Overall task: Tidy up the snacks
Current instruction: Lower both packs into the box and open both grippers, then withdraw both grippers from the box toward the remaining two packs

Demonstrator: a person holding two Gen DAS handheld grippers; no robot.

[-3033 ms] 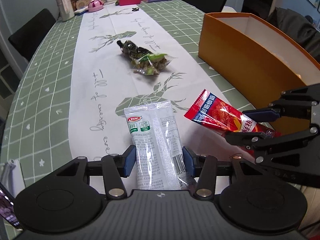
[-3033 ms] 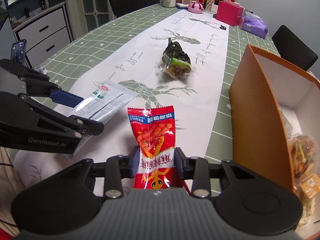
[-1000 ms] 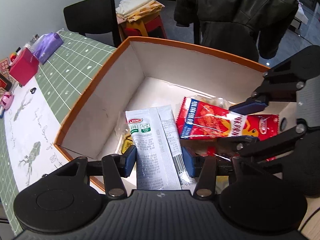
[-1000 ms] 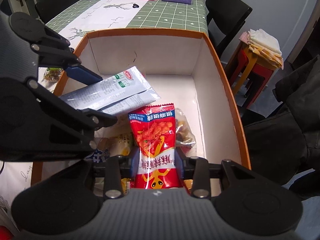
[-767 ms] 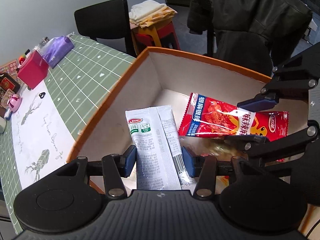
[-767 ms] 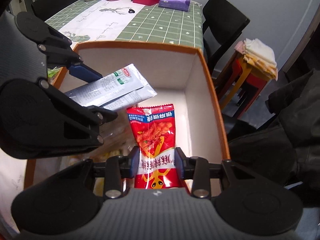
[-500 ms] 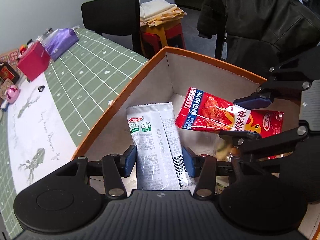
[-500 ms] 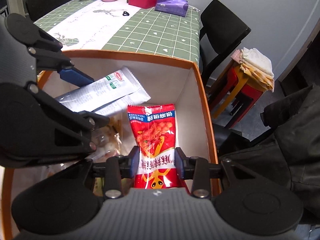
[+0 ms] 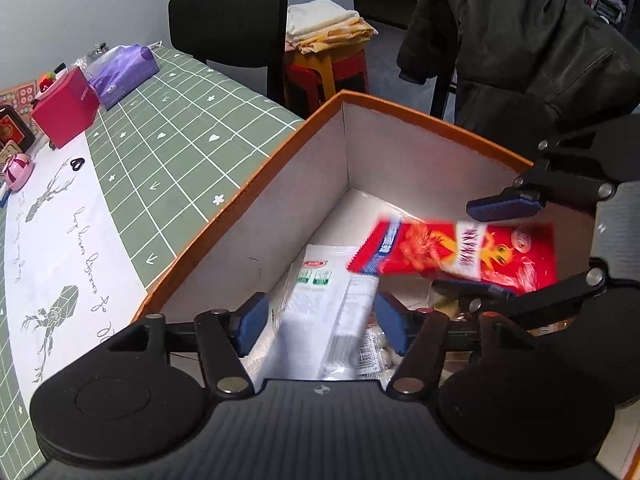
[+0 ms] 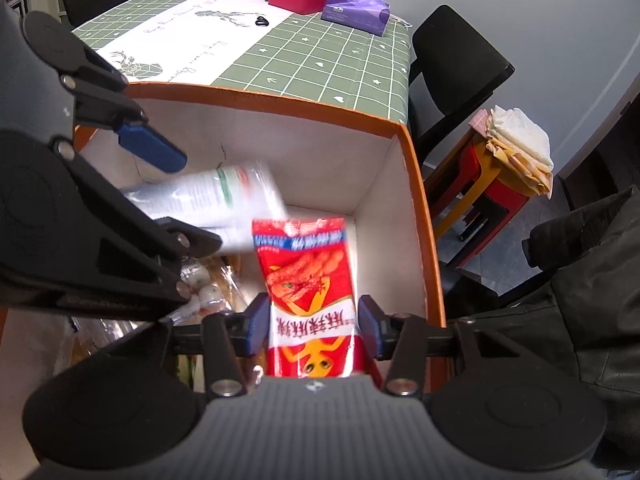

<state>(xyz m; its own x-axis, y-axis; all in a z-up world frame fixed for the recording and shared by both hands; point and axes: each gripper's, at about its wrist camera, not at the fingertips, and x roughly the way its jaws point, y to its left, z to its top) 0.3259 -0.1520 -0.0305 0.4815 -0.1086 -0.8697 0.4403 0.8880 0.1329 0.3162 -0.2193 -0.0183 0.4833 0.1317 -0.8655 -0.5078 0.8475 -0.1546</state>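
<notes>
Both grippers hang over the open orange box (image 9: 240, 194), white inside; it also shows in the right wrist view (image 10: 416, 184). My left gripper (image 9: 322, 322) is open, and the white and green snack packet (image 9: 320, 320) is blurred between its spread pads, dropping into the box; it also shows in the right wrist view (image 10: 208, 196). My right gripper (image 10: 312, 324) is open, and the red snack packet (image 10: 310, 280) is blurred, slipping down between its pads; it also shows in the left wrist view (image 9: 452, 254). Other wrapped snacks (image 10: 200, 280) lie on the box floor.
The green checked tablecloth (image 9: 168, 148) with a white runner (image 9: 52, 240) lies left of the box. A pink box (image 9: 66, 106), a purple pack (image 9: 120, 72) and small items stand at the far end. Black chairs (image 9: 230, 24), a red stool (image 10: 492, 184) and a dark jacket (image 9: 520, 48) surround the table.
Both grippers have opened. The white packet and the red packet have come loose and are falling into the box, both motion-blurred. Both grippers have shifted further over the box.
</notes>
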